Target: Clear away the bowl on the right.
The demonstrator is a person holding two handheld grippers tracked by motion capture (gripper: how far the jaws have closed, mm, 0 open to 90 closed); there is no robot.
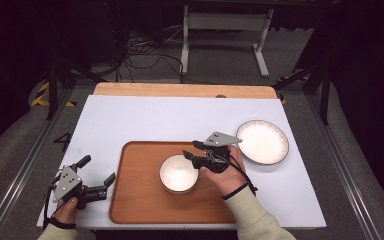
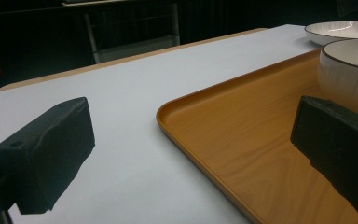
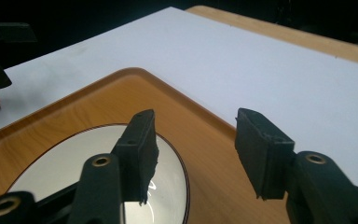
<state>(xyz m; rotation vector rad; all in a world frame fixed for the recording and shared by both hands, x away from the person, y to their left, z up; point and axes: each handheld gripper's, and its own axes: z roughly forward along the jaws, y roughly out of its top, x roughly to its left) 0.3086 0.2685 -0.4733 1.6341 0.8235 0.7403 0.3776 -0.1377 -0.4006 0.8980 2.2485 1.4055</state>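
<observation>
High view looks down; both claw views, low and close, share the tray (image 2: 223, 140).

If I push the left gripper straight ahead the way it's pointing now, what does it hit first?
Probably the wooden tray: its near rim lies just ahead between the open jaws of the left gripper. Beyond sits the white bowl, though depth is unclear.

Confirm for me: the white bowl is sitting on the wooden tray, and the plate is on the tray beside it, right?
Not quite. The white bowl does sit on the wooden tray, but the plate lies off the tray, on the white table surface beyond the tray's right edge. The high view shows this.
</observation>
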